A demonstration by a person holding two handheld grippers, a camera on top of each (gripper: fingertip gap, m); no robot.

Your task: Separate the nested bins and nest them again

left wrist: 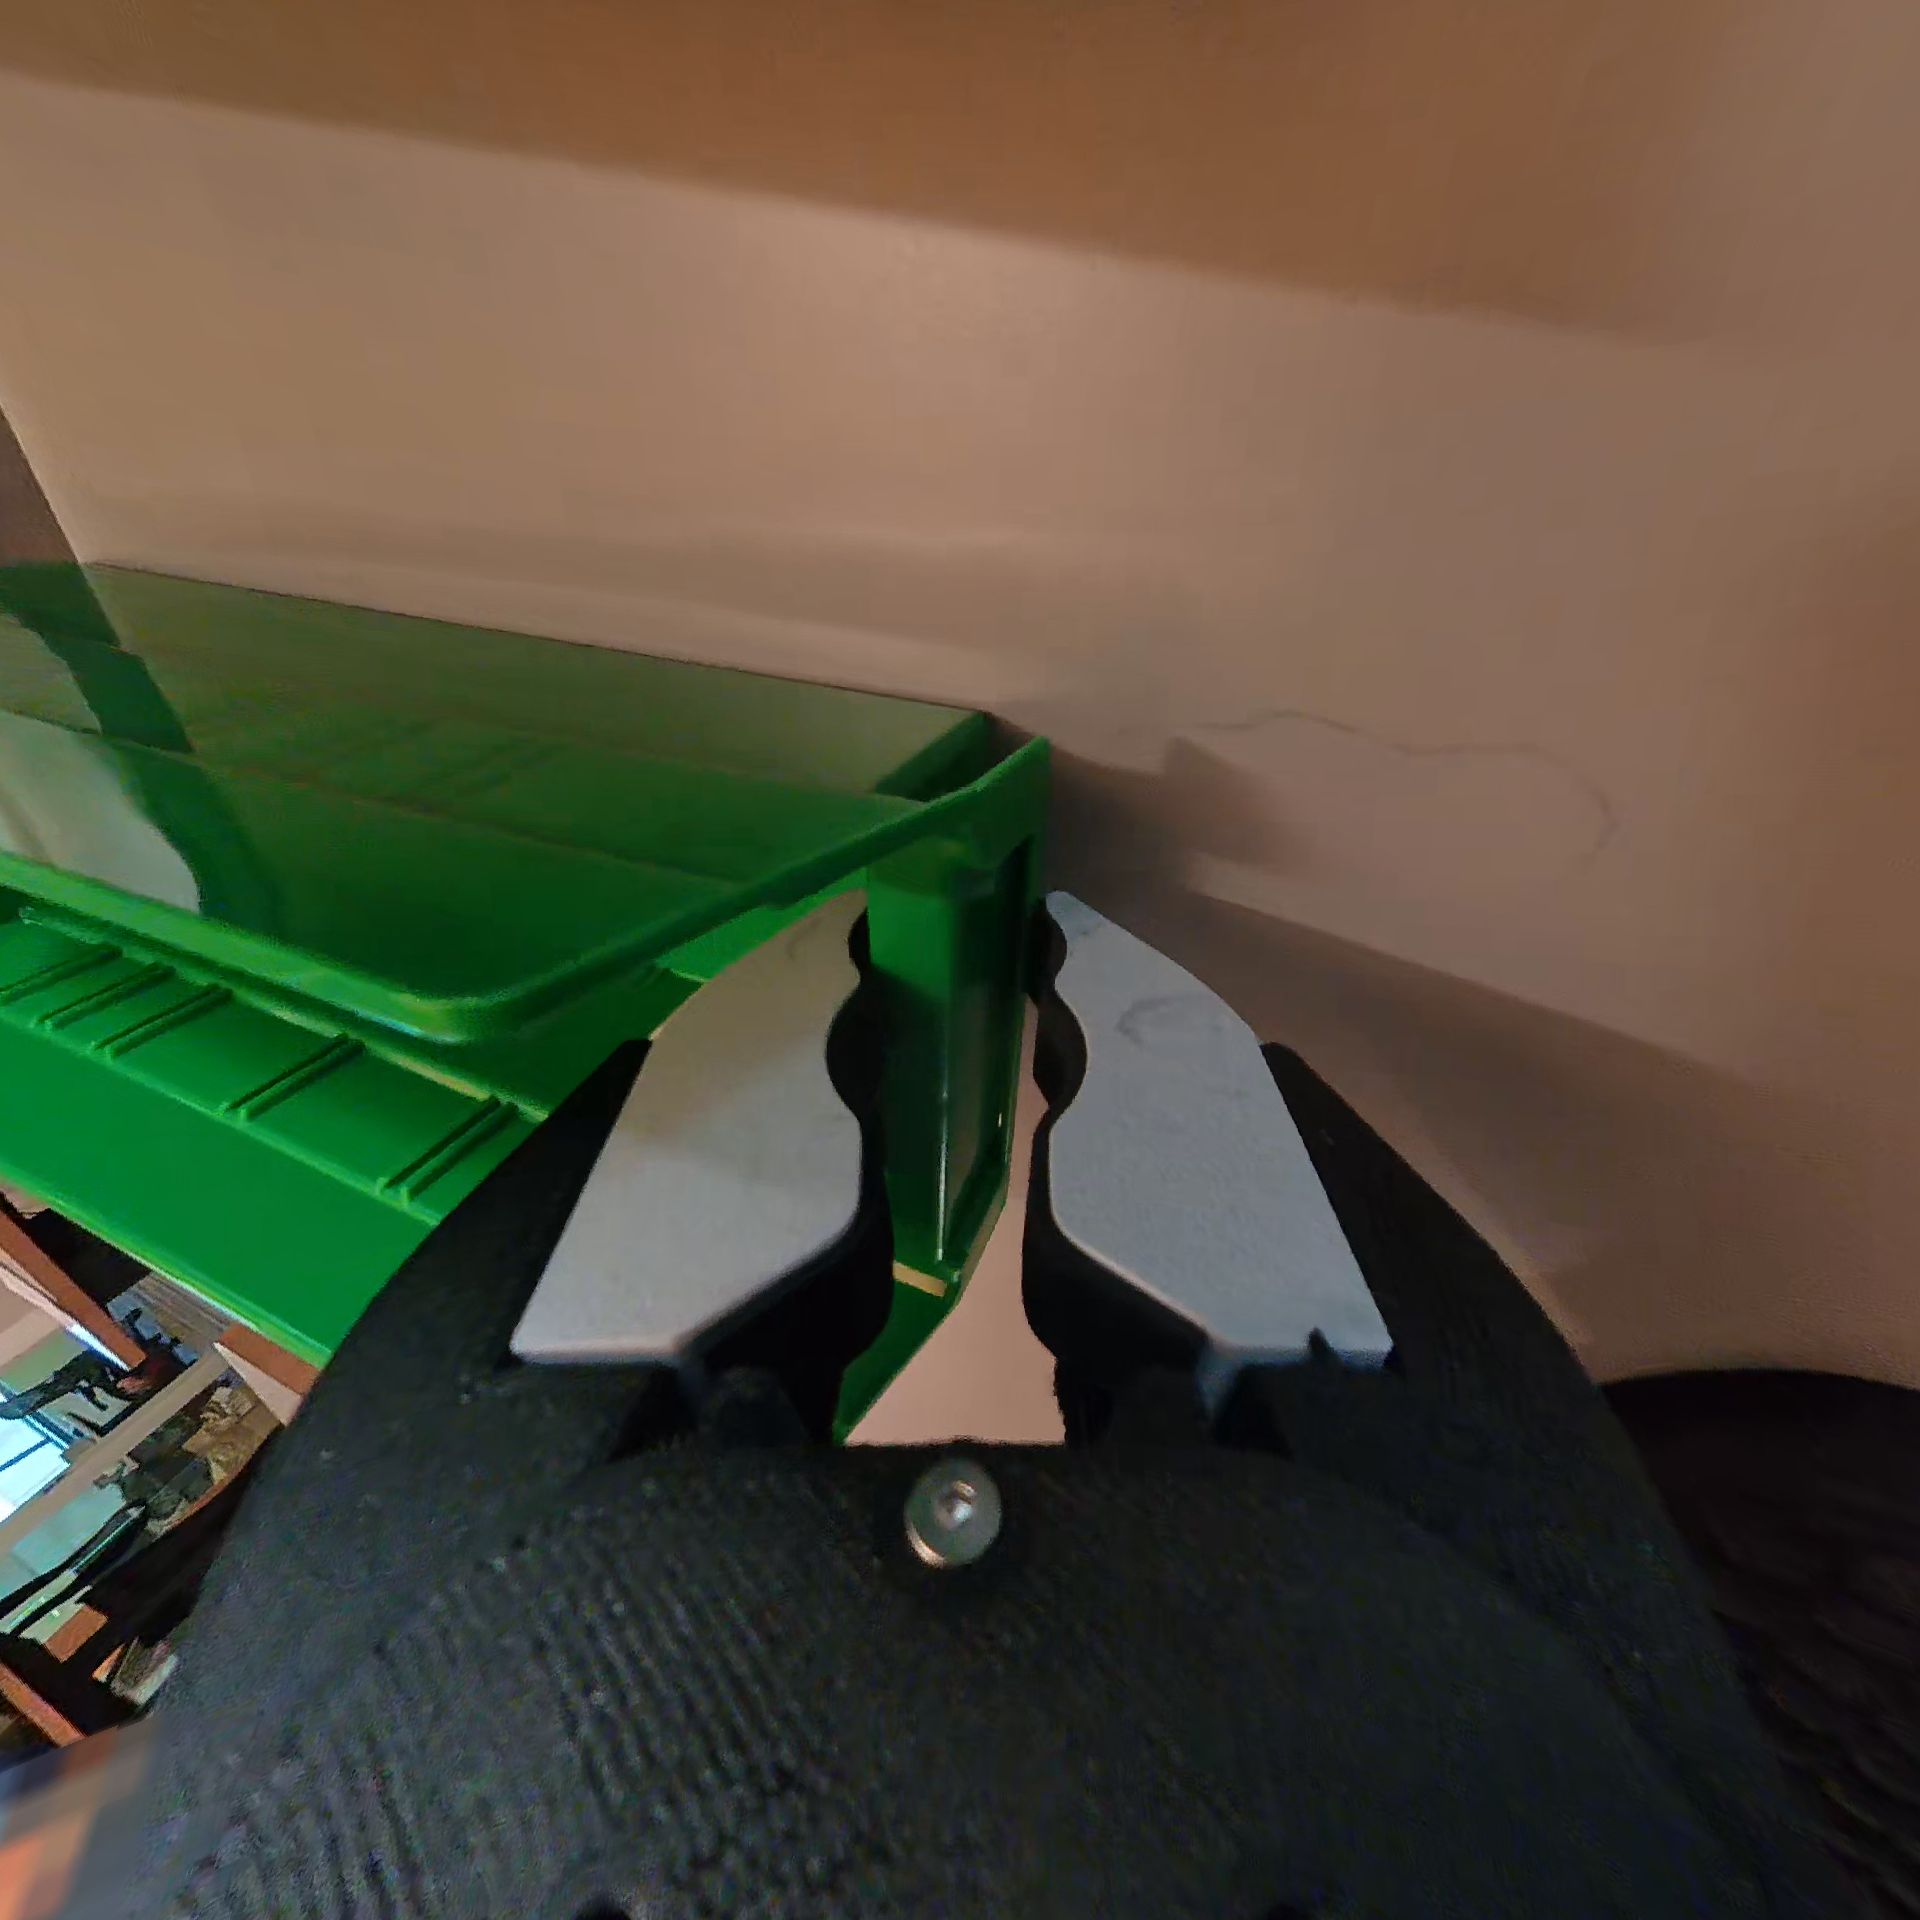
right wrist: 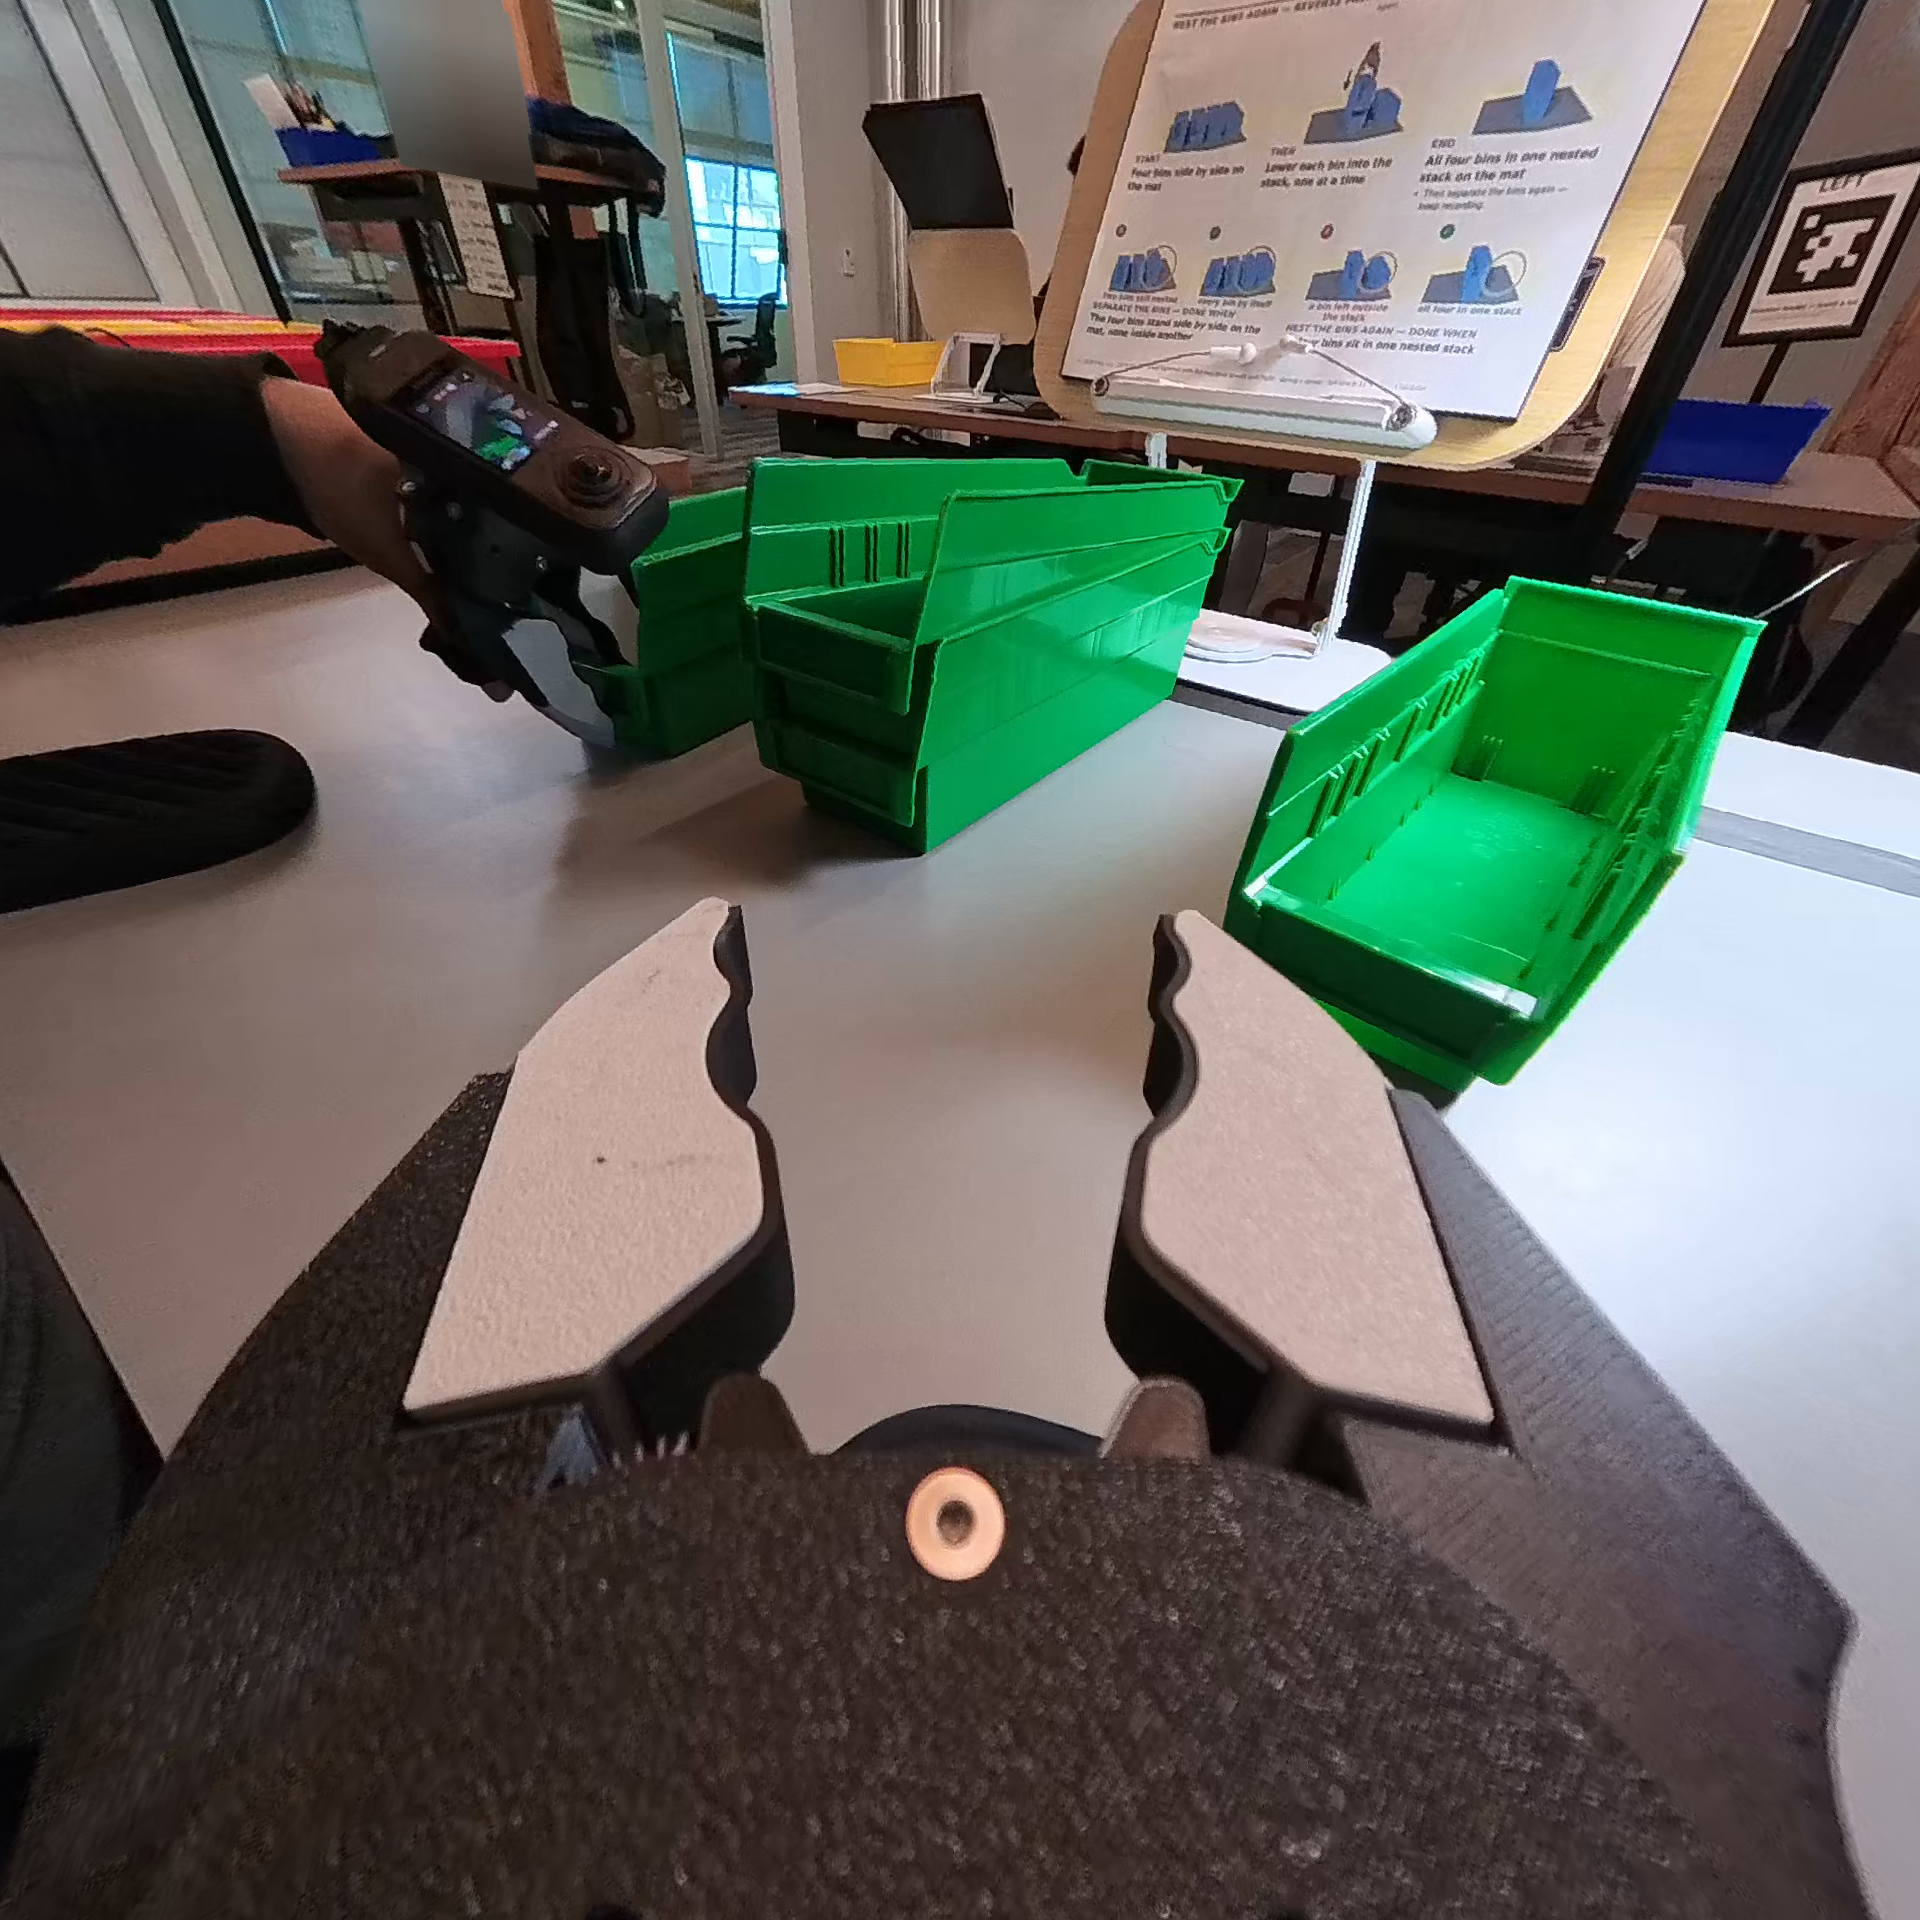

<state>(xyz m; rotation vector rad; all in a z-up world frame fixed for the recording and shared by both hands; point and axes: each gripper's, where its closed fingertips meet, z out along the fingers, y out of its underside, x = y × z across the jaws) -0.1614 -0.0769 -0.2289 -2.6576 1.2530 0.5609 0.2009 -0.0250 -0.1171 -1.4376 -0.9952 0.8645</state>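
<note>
Right at the lens, the left gripper (left wrist: 951, 1049) has its fingers clamped across the end wall of a green bin (left wrist: 416, 914), pads pressed on either side of that thin upright panel. From the right wrist view this held bin (right wrist: 686, 623) sits at the left of the surface (right wrist: 935, 1039), touching or just beside a nested stack of green bins (right wrist: 966, 644) in the middle; how many are in that stack I cannot tell for sure. A single bin (right wrist: 1475, 831) stands apart to the right, tilted, open mouth towards us. The right gripper (right wrist: 945, 966) hovers low with its fingers spread wide, holding nothing.

Now the risks, as I judge them. That grip is on one narrow wall only, so a lift could let the bin swing or slip out. Pulled sideways, it may drag the neighbouring stack along. The paper stand (right wrist: 1340, 208) behind is close enough to be knocked by a high swing
</note>
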